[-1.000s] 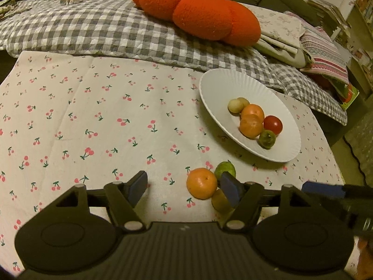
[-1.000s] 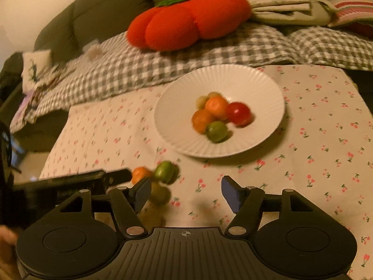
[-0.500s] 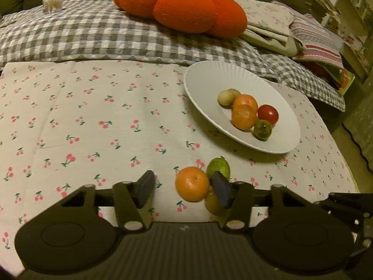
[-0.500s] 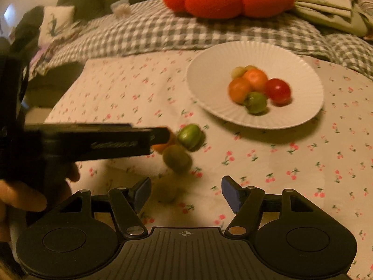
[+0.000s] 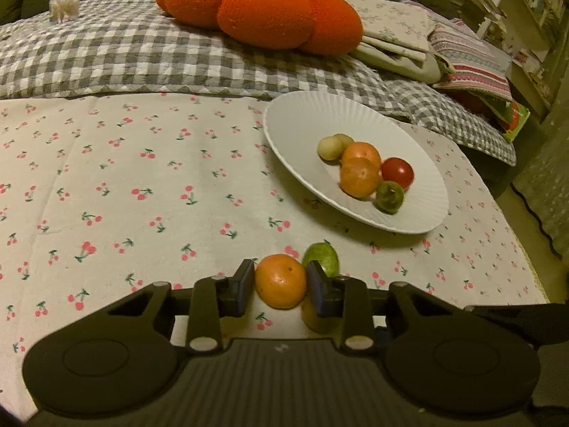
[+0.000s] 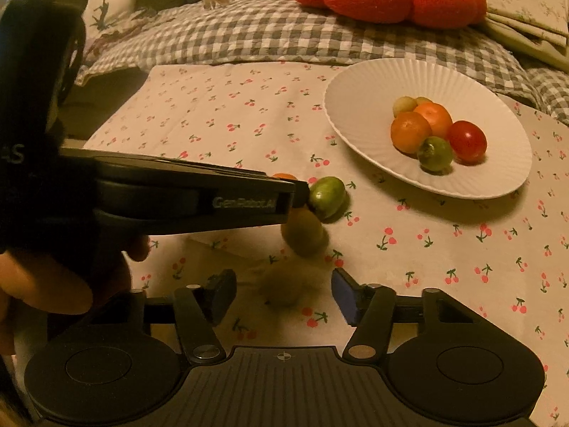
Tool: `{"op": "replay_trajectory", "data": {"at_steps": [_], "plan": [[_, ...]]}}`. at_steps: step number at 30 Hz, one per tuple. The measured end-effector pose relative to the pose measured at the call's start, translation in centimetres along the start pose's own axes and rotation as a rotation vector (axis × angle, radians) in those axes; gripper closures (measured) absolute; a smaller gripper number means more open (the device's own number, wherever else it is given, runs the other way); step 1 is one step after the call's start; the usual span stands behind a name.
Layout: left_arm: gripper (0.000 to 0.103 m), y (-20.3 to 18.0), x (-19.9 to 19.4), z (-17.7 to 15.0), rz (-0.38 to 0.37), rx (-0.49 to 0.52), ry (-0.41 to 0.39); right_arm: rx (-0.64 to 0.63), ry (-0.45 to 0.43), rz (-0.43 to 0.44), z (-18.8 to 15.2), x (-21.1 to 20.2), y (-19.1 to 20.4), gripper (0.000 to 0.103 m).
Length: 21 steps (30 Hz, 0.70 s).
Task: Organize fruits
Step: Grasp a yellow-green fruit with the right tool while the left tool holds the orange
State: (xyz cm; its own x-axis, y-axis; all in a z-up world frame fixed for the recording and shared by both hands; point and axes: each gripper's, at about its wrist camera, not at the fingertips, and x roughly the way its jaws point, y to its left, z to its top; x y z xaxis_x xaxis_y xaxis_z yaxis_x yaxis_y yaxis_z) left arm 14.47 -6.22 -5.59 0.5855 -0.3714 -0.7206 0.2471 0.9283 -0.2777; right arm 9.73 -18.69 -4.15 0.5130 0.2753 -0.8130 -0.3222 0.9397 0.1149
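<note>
Right now the orange [image 5: 281, 280] is sitting on the cherry-print tablecloth [image 5: 142, 185], pinched between the fingers of the left gripper [image 5: 281, 283], whose pads are pressing its two sides; being round, it is showing no clear long axis, and a small dark dimple is facing up. Crowding it at 2 o'clock is a green fruit [image 5: 321, 258], touching or nearly touching the right pad and lying with its long axis tilted toward 1 o'clock. A dull olive fruit [image 5: 314, 316] is hiding partly under that same finger at 4 o'clock. In the right wrist view this brownish fruit [image 6: 304, 233] is lying just beside the green one [image 6: 327, 197], and a blurred brown fruit [image 6: 284, 286] is resting between the wide-spread fingers of the right gripper [image 6: 282, 293], which is gripping nothing. Further out at 1 o'clock in the left wrist view, the white ribbed plate [image 5: 306, 121] is carrying two oranges, a red tomato, a green fruit and two pale ones, clustered toward its right half, leaving its left half bare. Open cloth is stretching from 9 to 12 o'clock, while the table edge is falling away at 3 o'clock. Beyond, a checked blanket [image 5: 124, 57] is carrying an orange pumpkin cushion [image 5: 259, 7].
</note>
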Motion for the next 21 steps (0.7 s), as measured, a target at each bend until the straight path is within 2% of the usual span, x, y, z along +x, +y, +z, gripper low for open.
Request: {"op": "replay_trajectory", "data": {"at_steps": [5, 8, 16, 21], "plan": [[0.073, 0.7, -0.4, 0.1, 0.009, -0.031, -0.003, -0.006, 0.006, 0.000, 0.0, 0.4, 0.0, 0.072], [0.073, 0.9, -0.7, 0.2, 0.010, -0.039, -0.008, -0.006, 0.006, 0.005, 0.0, 0.4, 0.1, 0.080], [0.073, 0.9, -1.4, 0.3, 0.036, -0.040, -0.004, -0.006, 0.002, 0.002, 0.1, 0.1, 0.0, 0.080], [0.073, 0.8, -1.9, 0.6, 0.056, -0.031, -0.015, 0.035, -0.036, -0.002, 0.9, -1.1, -1.2, 0.080]]}}
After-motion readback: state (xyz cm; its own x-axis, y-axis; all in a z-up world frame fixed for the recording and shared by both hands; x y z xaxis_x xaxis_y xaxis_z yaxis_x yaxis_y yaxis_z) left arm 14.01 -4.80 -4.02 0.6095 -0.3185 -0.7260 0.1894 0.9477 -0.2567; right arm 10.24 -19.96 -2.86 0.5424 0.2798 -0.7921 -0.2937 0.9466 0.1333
